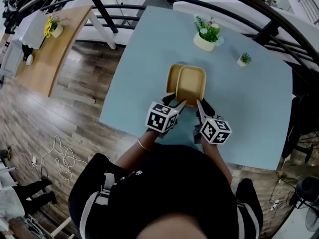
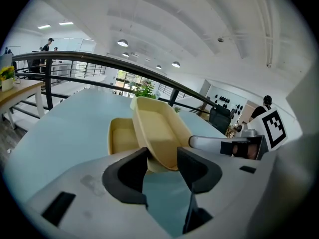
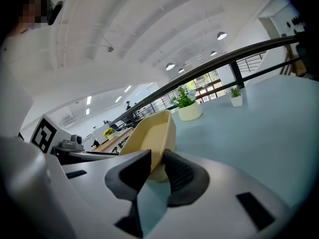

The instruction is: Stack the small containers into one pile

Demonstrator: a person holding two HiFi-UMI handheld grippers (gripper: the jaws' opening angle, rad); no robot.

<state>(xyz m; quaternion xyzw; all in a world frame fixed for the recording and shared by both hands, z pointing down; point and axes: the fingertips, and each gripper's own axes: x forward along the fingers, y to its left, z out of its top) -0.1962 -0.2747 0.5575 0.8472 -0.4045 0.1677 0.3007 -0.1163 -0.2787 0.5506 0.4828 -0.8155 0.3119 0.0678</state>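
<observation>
A yellow container [image 1: 192, 83] hangs tilted over the light blue table [image 1: 249, 113], held from its near end by both grippers. My left gripper [image 1: 175, 102] has its jaws wide around the near left corner of that container [image 2: 159, 126], pads against its sides. My right gripper [image 1: 200, 105] pinches the right wall of the container [image 3: 149, 133] between nearly closed jaws. A second yellow container [image 1: 173, 76] rests flat on the table, just left of and partly under the held one, and it shows behind my left gripper [image 2: 162, 158] as an empty tray [image 2: 119, 136].
A white pot with a green plant [image 1: 207, 34] stands at the far side of the table, a smaller potted plant [image 1: 244, 59] to its right. A dark railing [image 1: 149, 6] runs behind the table. The table's near edge lies just under my hands.
</observation>
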